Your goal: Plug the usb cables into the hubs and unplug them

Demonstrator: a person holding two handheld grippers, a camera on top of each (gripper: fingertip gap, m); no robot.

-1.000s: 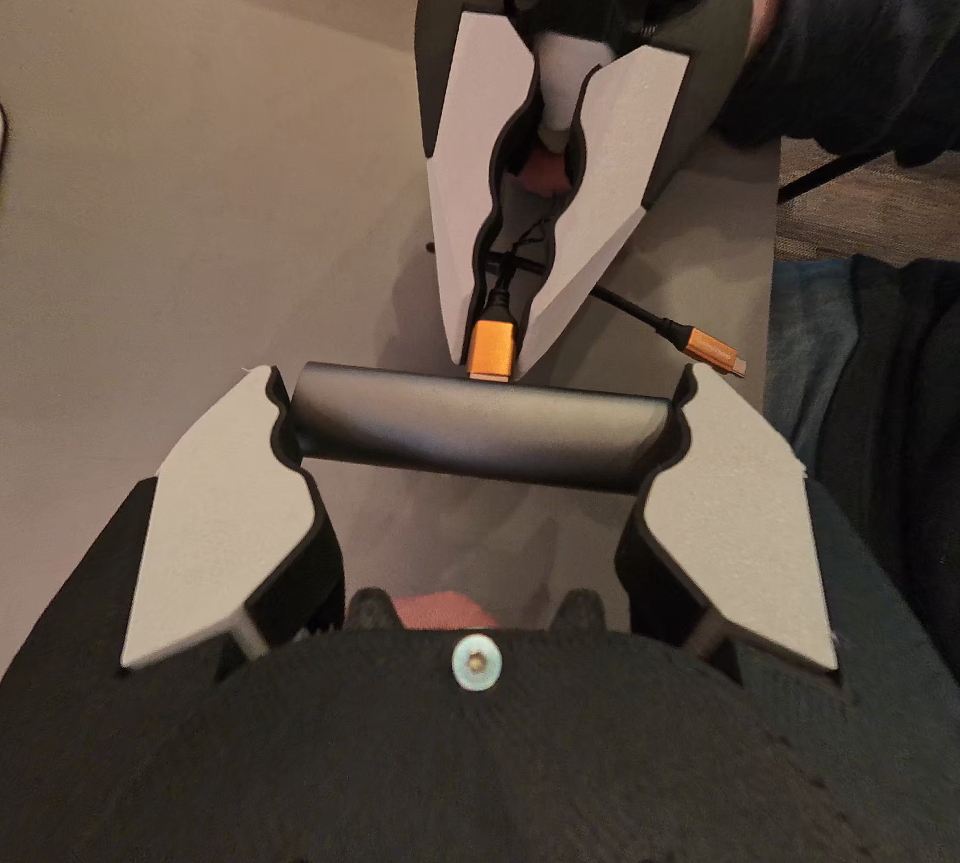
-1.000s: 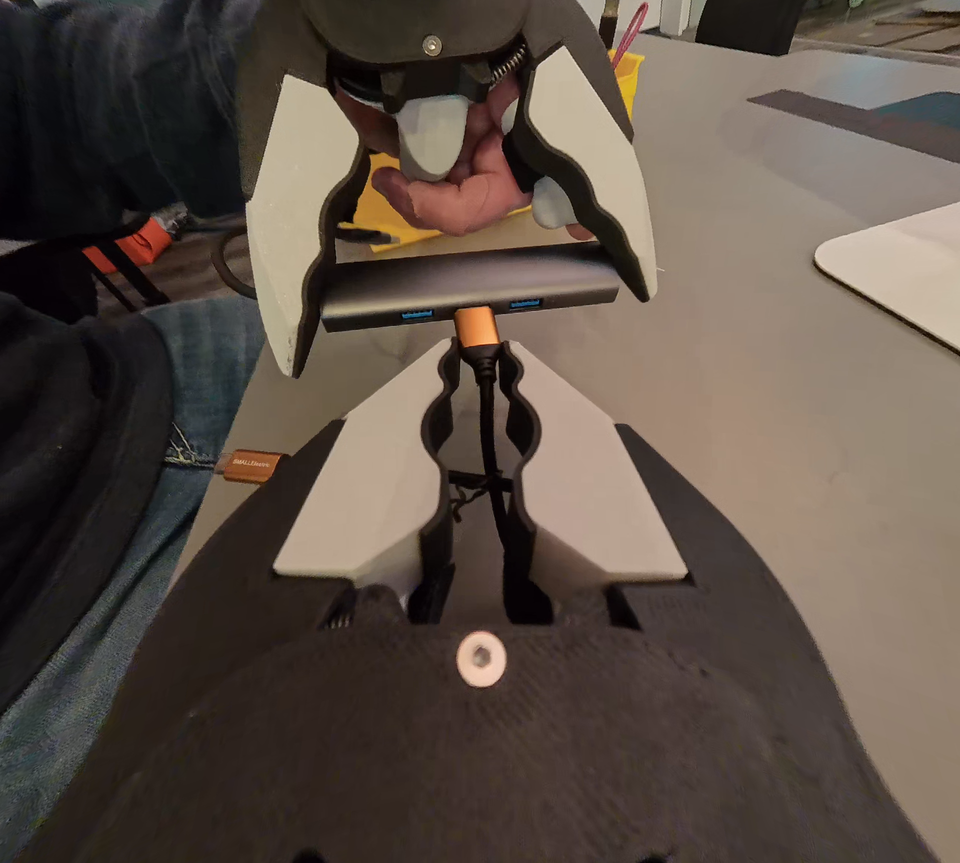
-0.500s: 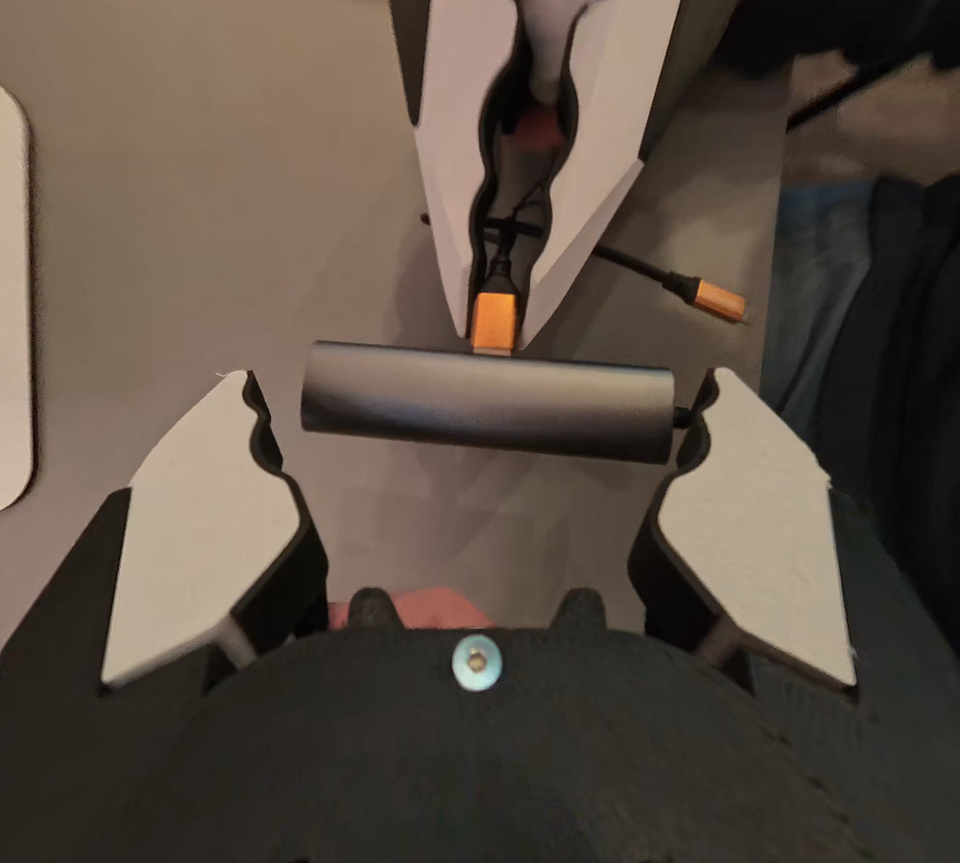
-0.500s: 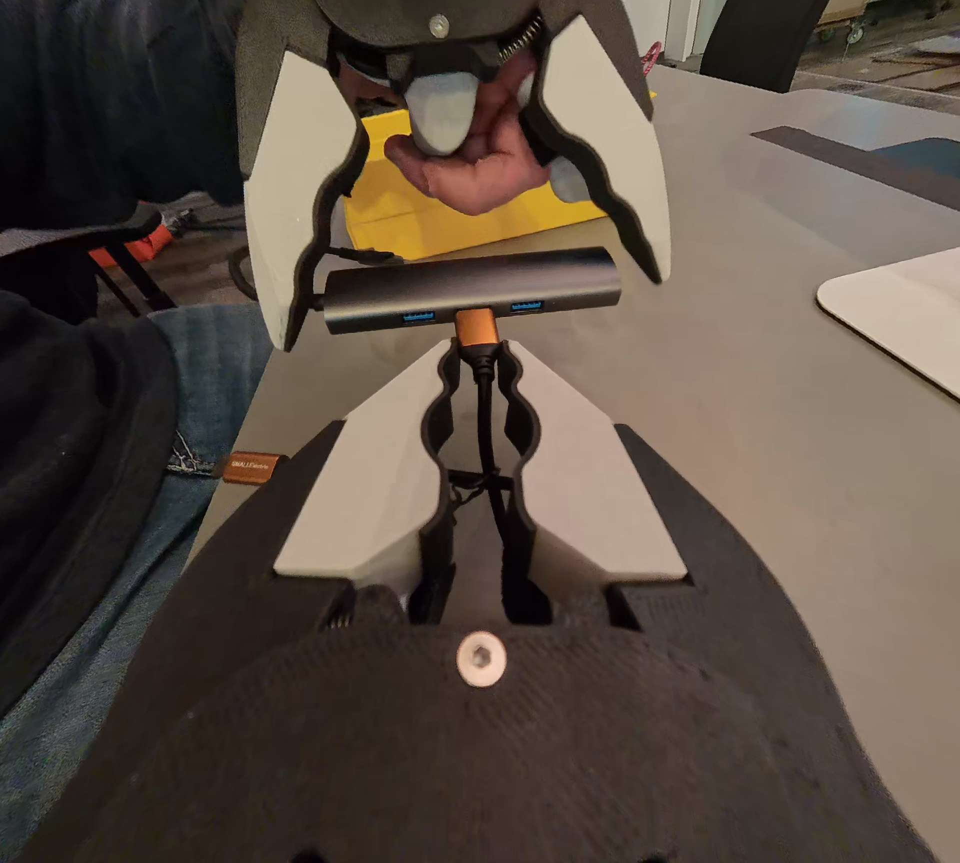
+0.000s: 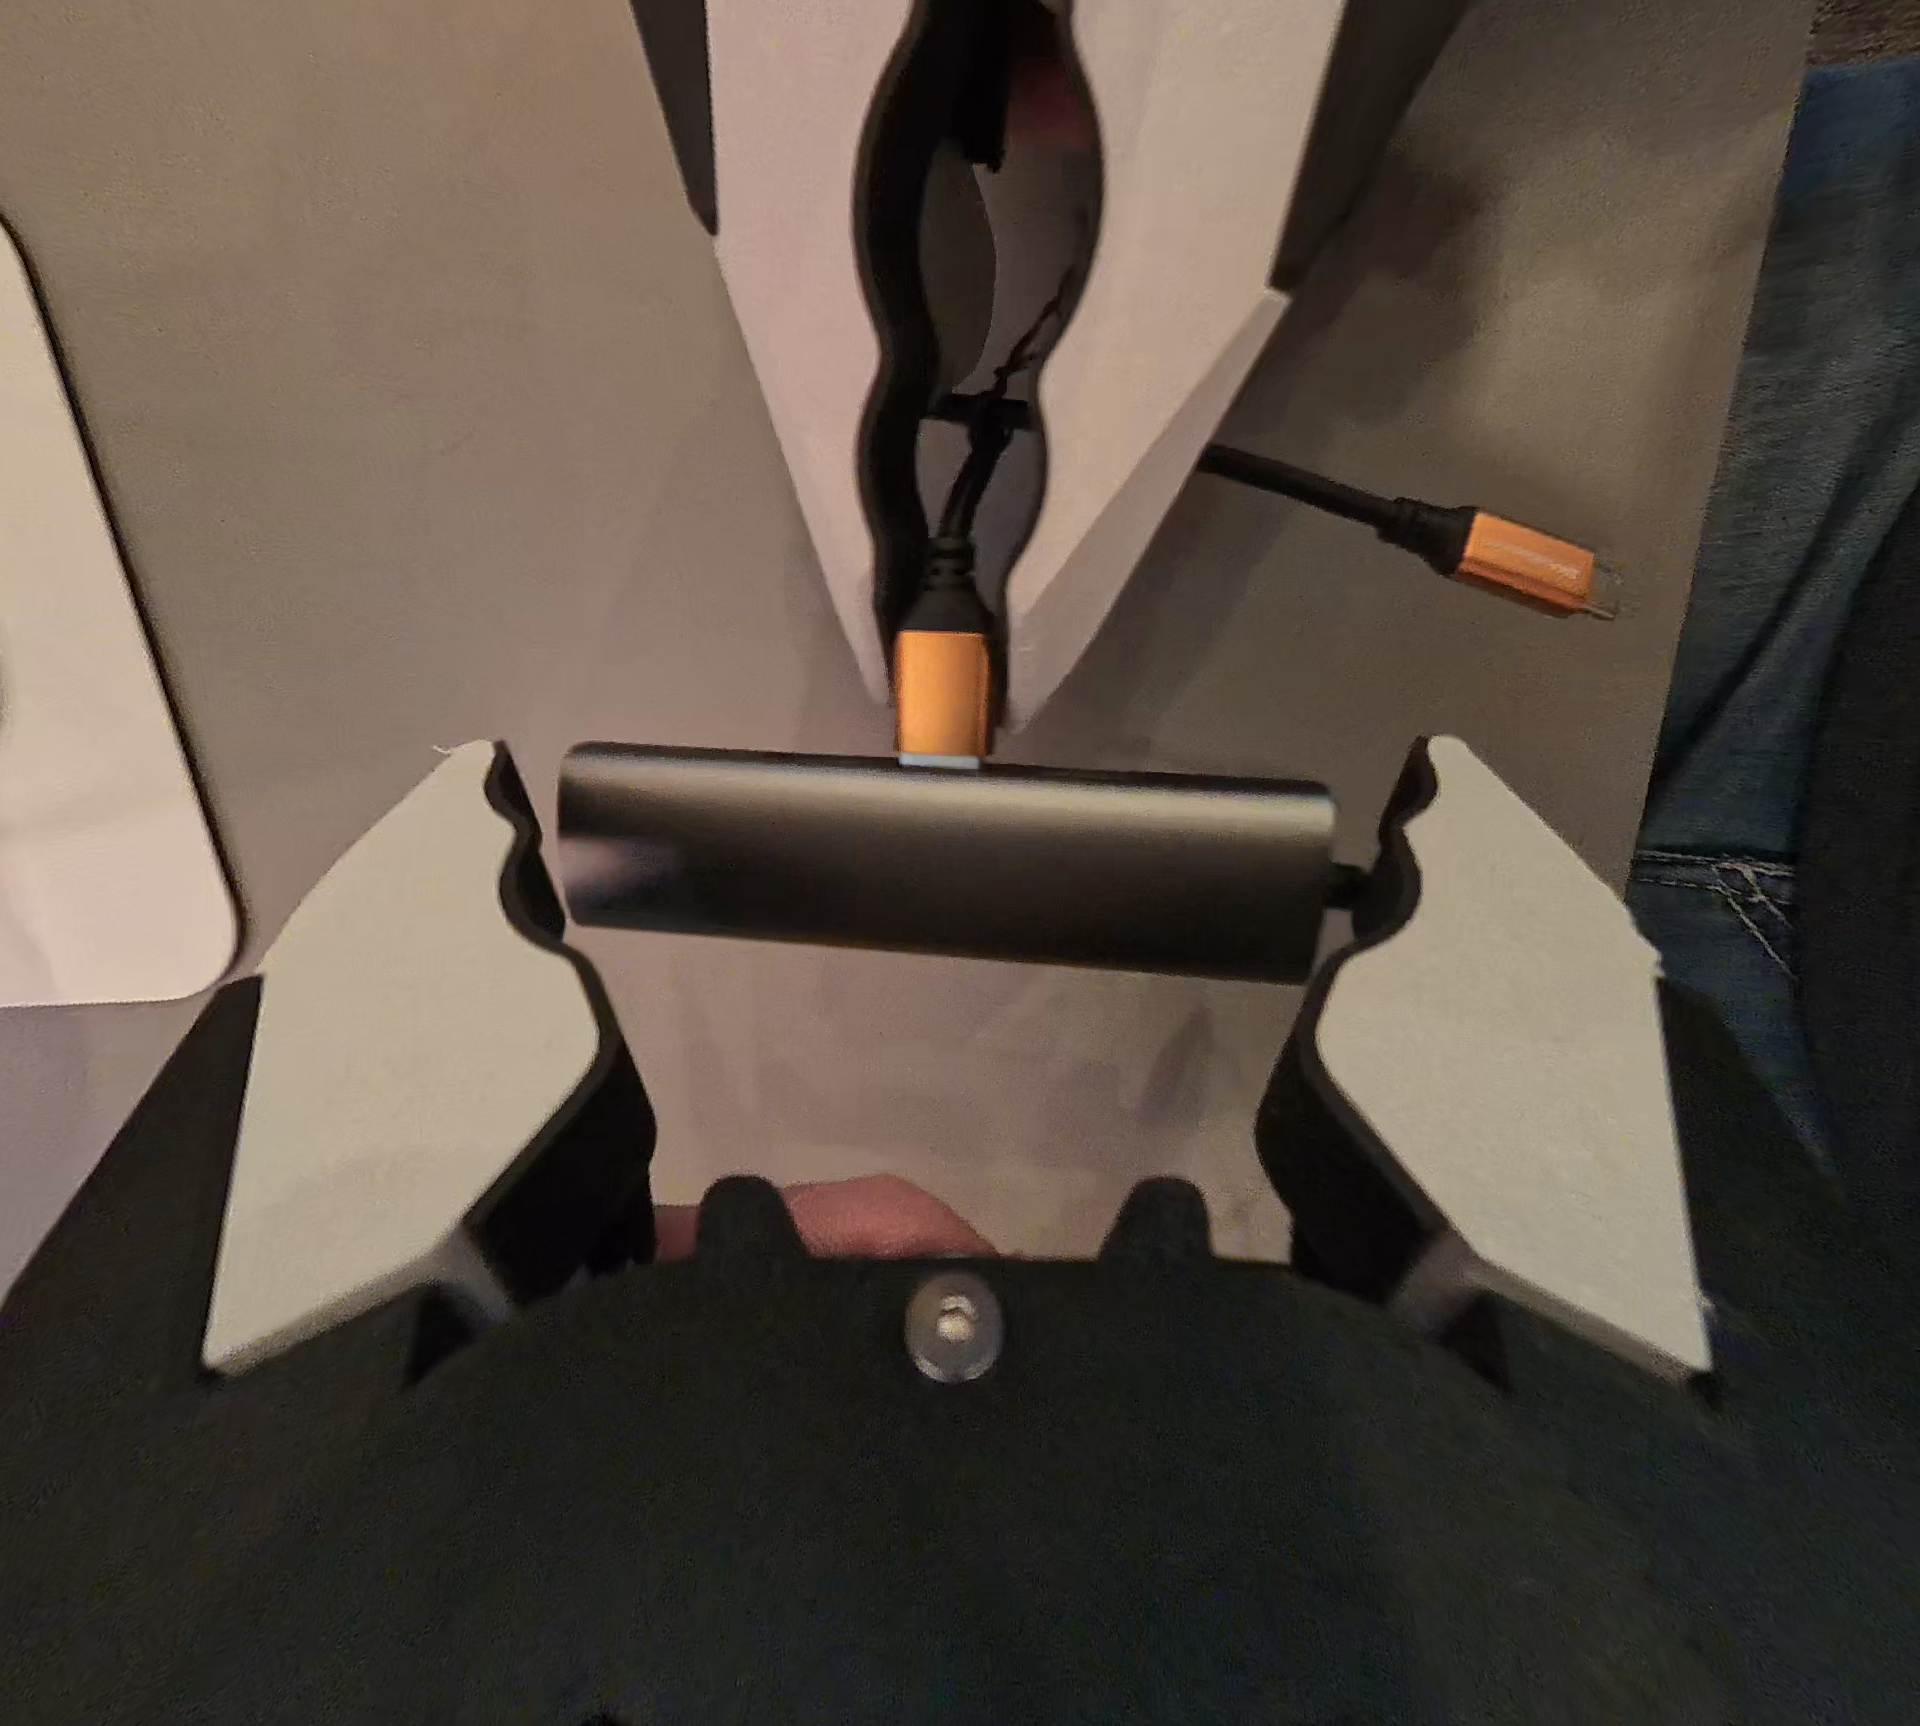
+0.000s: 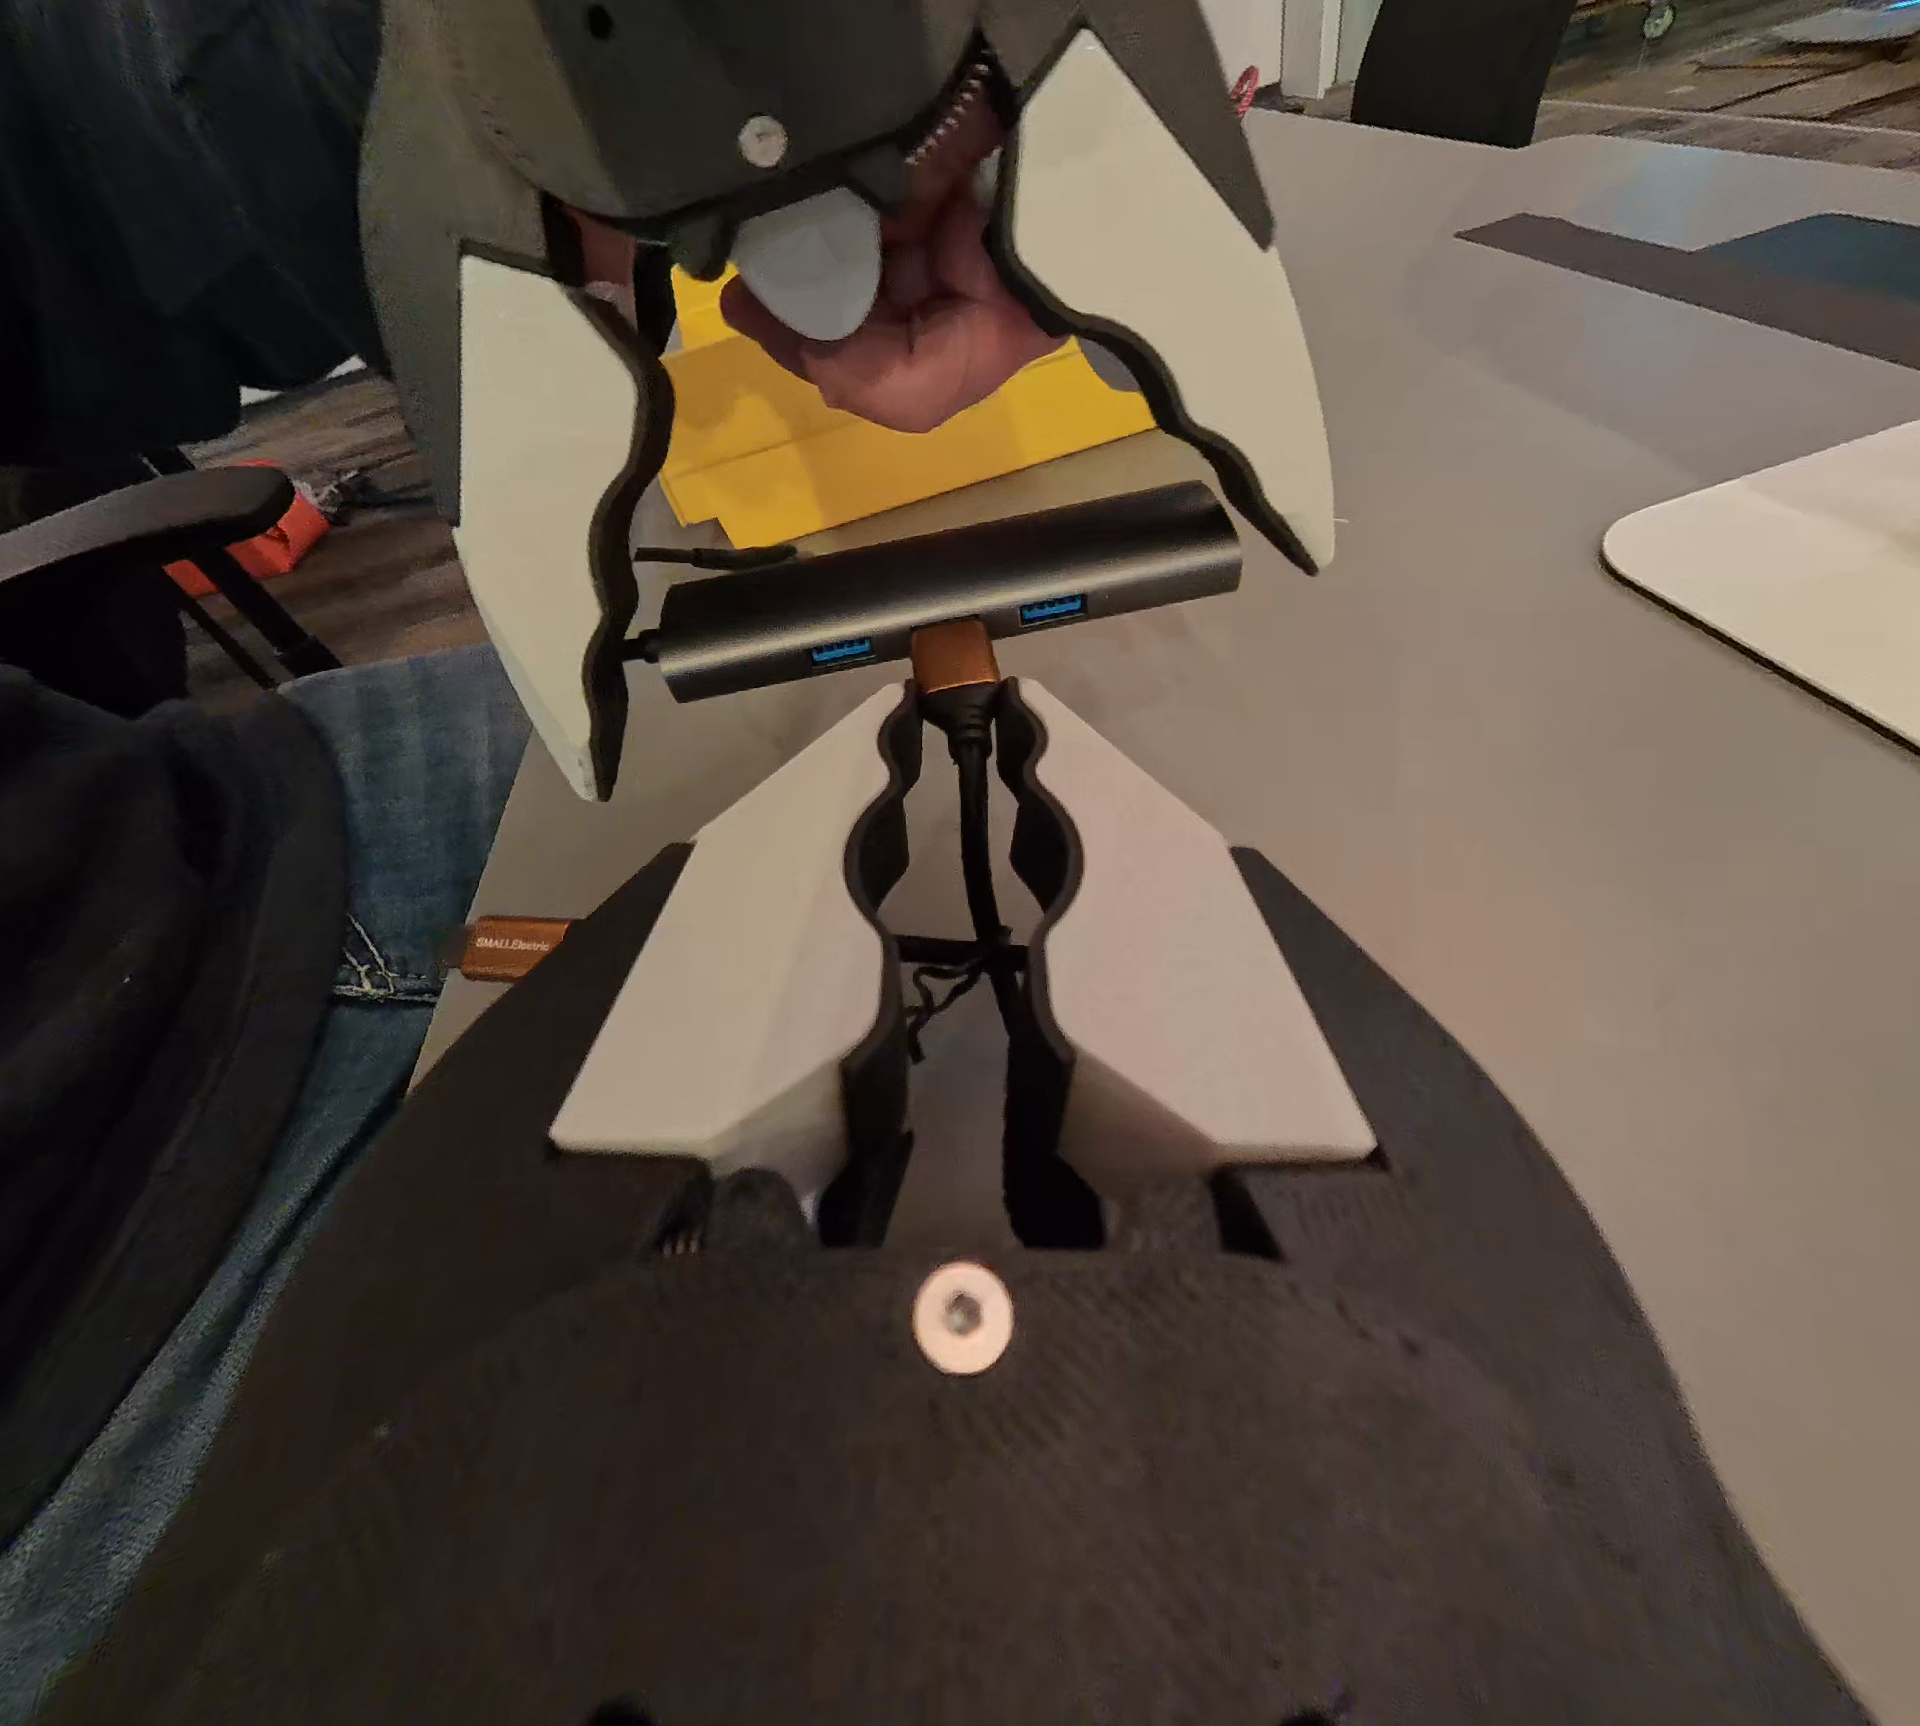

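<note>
A dark grey USB hub lies crosswise on the grey table. An orange USB plug sits in its middle port. My right gripper comes from the far side and is shut on that plug. My left gripper is open, with one finger beside each end of the hub, close but not clamping. In the right wrist view, the hub shows two free blue ports, the plug sits between them, my right gripper grips the plug, and the left gripper's fingers spread above the hub.
The cable's other orange plug lies loose at the table's edge and shows in the right wrist view. A person's jeans are beyond that edge. A white mat lies on the table. A yellow box stands behind the hub. Only a small space, under 4 cm, lies between the two pairs of fingers.
My left gripper clamped the hub's ends one second ago; it has since opened and let go. The plug stays in the hub, with my right gripper still shut on it.
</note>
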